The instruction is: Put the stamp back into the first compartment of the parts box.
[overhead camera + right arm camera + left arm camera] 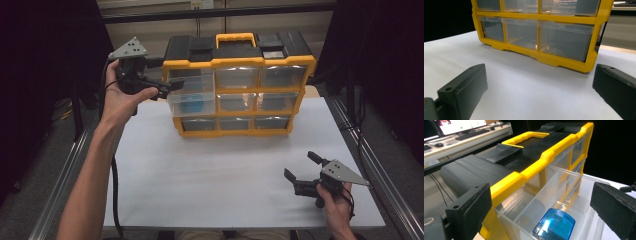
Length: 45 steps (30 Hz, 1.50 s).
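Note:
A yellow-and-black drawer cabinet [240,62] stands at the back of the white table [225,170]. Its upper-left clear drawer [192,100] is pulled out, and a blue translucent block [191,105] lies inside it. My left gripper [169,87] is raised at that drawer's left side, open and holding nothing. In the left gripper view, the drawer [564,195] and the blue block [554,225] sit below and between the spread pads [471,215]. My right gripper [300,165] rests open near the table's front right, and in the right gripper view it [539,92] faces the cabinet's lower drawers [564,40].
The other drawers of the cabinet look shut. A yellow carry handle [235,37] tops the cabinet. Metal rails [65,185] run along both table sides. A desk with a monitor [461,125] and a keyboard [471,133] stands behind the cabinet.

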{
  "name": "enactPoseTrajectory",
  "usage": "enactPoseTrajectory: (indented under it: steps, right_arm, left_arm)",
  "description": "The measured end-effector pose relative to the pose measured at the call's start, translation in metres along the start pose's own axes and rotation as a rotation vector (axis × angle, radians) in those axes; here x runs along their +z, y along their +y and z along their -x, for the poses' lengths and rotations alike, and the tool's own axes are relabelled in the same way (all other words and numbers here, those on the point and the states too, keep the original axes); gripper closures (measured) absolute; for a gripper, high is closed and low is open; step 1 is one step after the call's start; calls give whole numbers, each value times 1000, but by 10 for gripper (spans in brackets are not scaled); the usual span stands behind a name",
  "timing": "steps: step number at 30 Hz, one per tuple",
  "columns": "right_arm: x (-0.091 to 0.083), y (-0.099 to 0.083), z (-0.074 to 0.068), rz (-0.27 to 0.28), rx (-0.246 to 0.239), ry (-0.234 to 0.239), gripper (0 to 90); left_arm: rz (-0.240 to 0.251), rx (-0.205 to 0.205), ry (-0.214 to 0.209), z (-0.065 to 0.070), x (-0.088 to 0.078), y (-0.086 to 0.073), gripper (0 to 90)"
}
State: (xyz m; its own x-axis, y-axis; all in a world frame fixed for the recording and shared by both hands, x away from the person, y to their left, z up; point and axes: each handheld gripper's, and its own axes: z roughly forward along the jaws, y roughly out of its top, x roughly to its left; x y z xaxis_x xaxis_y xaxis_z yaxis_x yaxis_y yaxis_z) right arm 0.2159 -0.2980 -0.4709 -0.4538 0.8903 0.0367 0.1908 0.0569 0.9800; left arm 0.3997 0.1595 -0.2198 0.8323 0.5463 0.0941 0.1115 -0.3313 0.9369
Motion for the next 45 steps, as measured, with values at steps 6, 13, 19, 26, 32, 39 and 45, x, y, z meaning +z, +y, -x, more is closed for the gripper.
enactPoseTrajectory:
  steps: [6, 13, 19, 26, 32, 39, 45]
  right_arm:
    - [-2, 0, -1, 5, -1, -4, 0]
    - [-2, 1, -2, 7, -6, -7, 0]
    - [-1, 1, -2, 5, 2, -10, 0]
    - [-1, 1, -2, 5, 1, -11, 0]
    - [-1, 1, -2, 4, 4, -14, 0]
    - [-1, 1, -2, 1, -2, -19, 0]
    - [-1, 1, -2, 2, -8, -19, 0]
  left_arm:
    - [57, -2, 29, 8, -7, -14, 20]
    - [110, -19, 85, 12, -22, -30, 16]
    - [136, -21, 129, 17, -28, -46, 16]
    - [182, -15, 139, 28, -35, -66, 18]
    - [192, -15, 188, 37, -35, -86, 16]
    - [183, -36, 182, 45, -30, -110, 13]
    - [181, -81, 212, 50, -30, -131, 13]
